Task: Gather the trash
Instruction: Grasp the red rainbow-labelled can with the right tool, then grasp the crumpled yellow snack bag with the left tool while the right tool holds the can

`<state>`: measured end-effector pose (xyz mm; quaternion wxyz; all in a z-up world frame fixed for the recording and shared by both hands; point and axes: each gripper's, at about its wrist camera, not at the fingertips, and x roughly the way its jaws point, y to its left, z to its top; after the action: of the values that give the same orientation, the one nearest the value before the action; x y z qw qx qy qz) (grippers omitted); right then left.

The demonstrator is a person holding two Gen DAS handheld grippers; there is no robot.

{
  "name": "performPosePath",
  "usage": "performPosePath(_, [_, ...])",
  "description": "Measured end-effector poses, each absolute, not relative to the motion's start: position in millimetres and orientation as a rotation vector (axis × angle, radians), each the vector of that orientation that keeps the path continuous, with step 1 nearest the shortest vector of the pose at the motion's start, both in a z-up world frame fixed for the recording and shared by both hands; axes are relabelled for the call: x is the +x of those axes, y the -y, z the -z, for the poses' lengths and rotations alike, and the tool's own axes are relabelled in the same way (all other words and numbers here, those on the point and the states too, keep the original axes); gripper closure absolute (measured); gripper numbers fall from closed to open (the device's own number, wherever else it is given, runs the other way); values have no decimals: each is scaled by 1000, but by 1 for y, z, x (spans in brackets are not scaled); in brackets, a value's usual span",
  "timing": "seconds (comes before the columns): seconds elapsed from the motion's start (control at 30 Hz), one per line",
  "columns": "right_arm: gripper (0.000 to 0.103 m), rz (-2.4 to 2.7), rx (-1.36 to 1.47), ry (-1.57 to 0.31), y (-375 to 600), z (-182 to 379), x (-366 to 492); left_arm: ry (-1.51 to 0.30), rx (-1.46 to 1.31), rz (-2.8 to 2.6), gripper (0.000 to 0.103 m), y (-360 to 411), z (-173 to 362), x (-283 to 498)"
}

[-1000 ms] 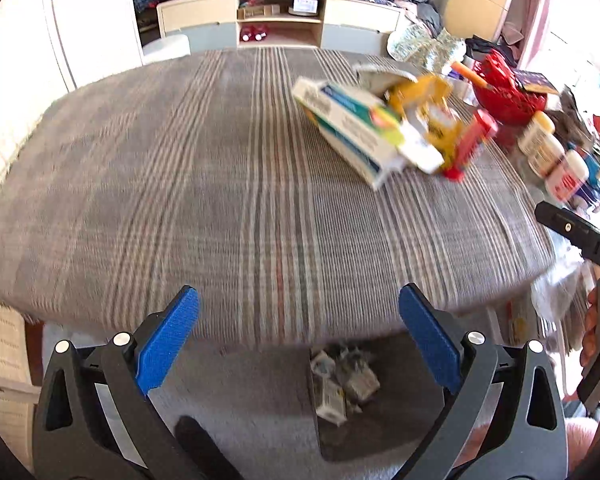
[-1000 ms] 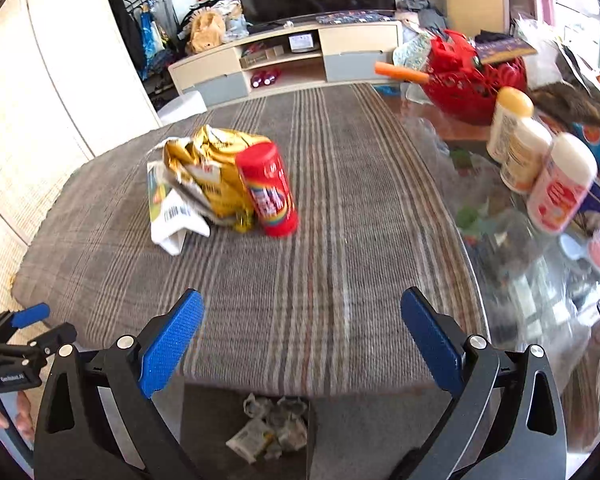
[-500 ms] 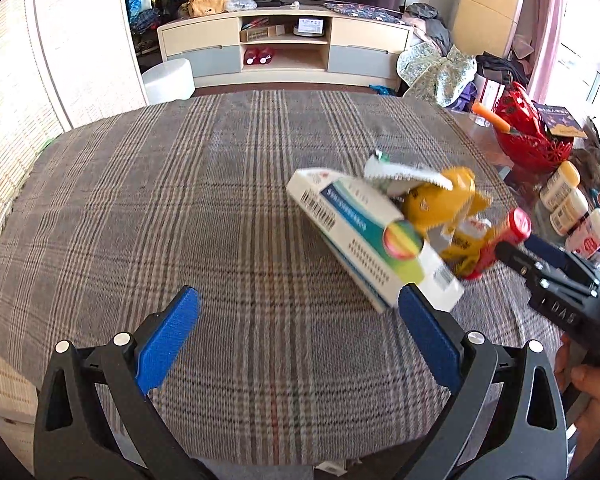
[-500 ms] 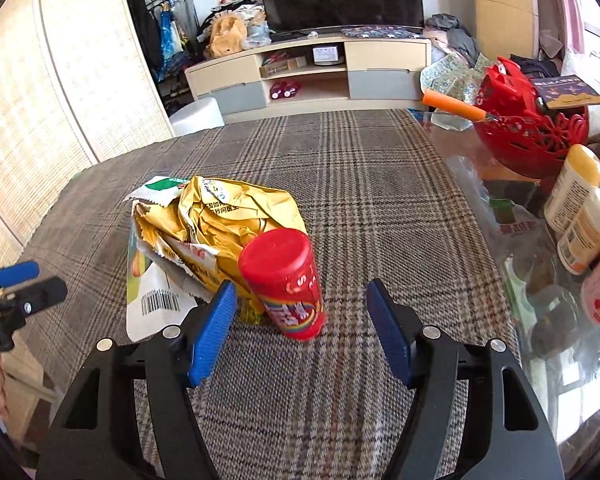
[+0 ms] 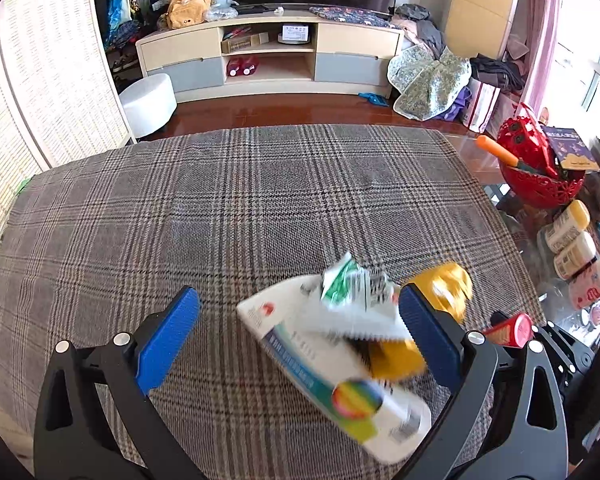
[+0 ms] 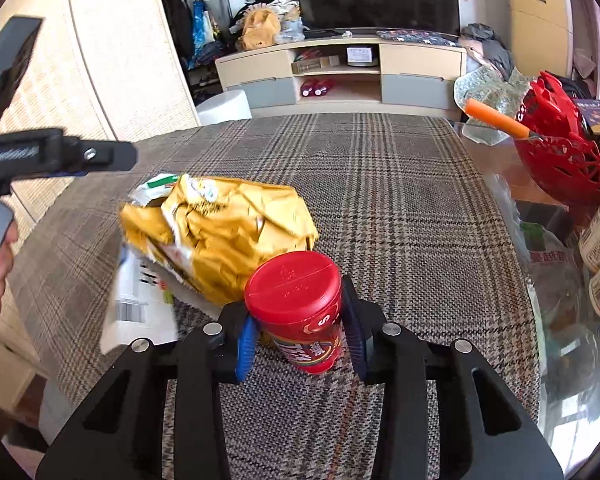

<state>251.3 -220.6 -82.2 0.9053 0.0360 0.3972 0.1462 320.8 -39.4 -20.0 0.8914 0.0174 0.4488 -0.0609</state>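
Observation:
On the plaid tablecloth (image 5: 260,200) lies a heap of trash: a white box (image 5: 332,376), a green-and-white wrapper (image 5: 356,292) and a crumpled yellow bag (image 6: 228,232). My left gripper (image 5: 296,300) is open right above the heap, with the box and wrapper between its blue pads and touching neither. A red candy tub (image 6: 296,300) stands upright beside the bag. My right gripper (image 6: 300,340) is closing, and its pads lie against both sides of the tub. In the left wrist view the tub (image 5: 508,330) shows at the right edge.
The bare glass tabletop on the right holds a red basket (image 5: 540,176) with an orange handle (image 6: 496,118), several cream bottles (image 5: 572,240) and a clear plastic bag (image 6: 548,264). Beyond the table stand a white stool (image 5: 148,100) and a TV cabinet (image 5: 268,56).
Both grippers moved in over the table. The left came over the box and wrappers. The right reached the red tub and its jaws narrowed from wide apart to the tub's sides.

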Motion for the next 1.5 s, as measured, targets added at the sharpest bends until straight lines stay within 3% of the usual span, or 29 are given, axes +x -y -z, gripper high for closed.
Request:
performPosePath(0.53, [67,-305,104,-808,238,78,246,-991,42,127,10,39,59,356])
performPosePath(0.73, [67,-309,118,-814,245,81,246,-976,-22,121,18,28,59,362])
performPosePath(1.07, [67,-297,126,-826,250,82,245,-997,28,334,11,72,48,336])
performPosePath(1.4, [67,-291,130,-835,257,82,242,-1039,149,337,8,104,82,330])
performPosePath(1.47, [67,-291,128,-834,256,82,242,-1027,158,318,10,101,85,332])
performPosePath(1.5, [67,-291,127,-832,256,82,241,-1015,166,306,19,100,84,331])
